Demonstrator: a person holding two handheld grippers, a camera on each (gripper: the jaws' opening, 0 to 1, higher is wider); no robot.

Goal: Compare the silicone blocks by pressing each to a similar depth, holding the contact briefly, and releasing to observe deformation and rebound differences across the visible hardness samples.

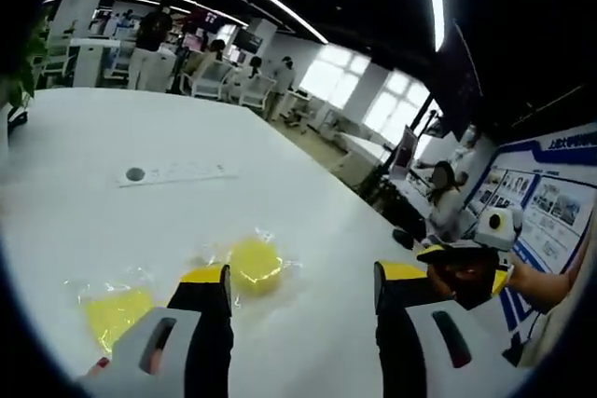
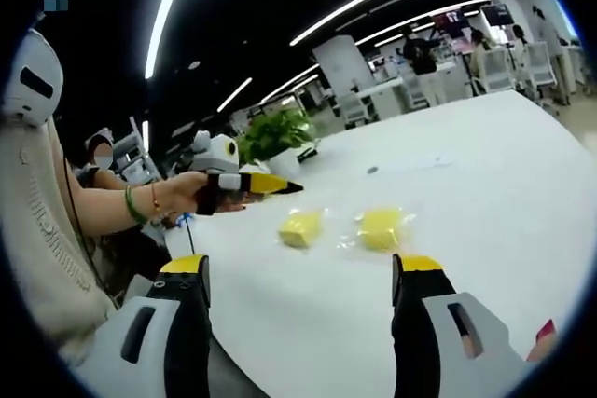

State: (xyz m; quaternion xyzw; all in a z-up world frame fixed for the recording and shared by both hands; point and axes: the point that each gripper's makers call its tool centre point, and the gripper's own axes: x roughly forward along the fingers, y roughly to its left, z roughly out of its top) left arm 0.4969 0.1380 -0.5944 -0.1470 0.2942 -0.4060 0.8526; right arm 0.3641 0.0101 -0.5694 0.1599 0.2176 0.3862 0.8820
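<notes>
Two yellow silicone blocks lie on the white table (image 1: 308, 202), each in a clear plastic wrap. In the left gripper view the round block (image 1: 254, 263) sits just beyond my left gripper's left jaw, and the squarer block (image 1: 114, 312) lies further left. My left gripper (image 1: 303, 279) is open, jaws wide apart above the table, holding nothing. In the right gripper view the squarer block (image 2: 300, 227) and the round block (image 2: 381, 227) lie side by side ahead of my open right gripper (image 2: 303, 269). Neither gripper touches a block.
A hand holds the right gripper (image 1: 466, 272) at the table's right edge, and a hand with a green bracelet holds the left gripper (image 2: 247, 184). A white strip (image 1: 177, 174) lies mid-table. A potted plant (image 2: 275, 132) stands at the far end. People, desks and chairs fill the background.
</notes>
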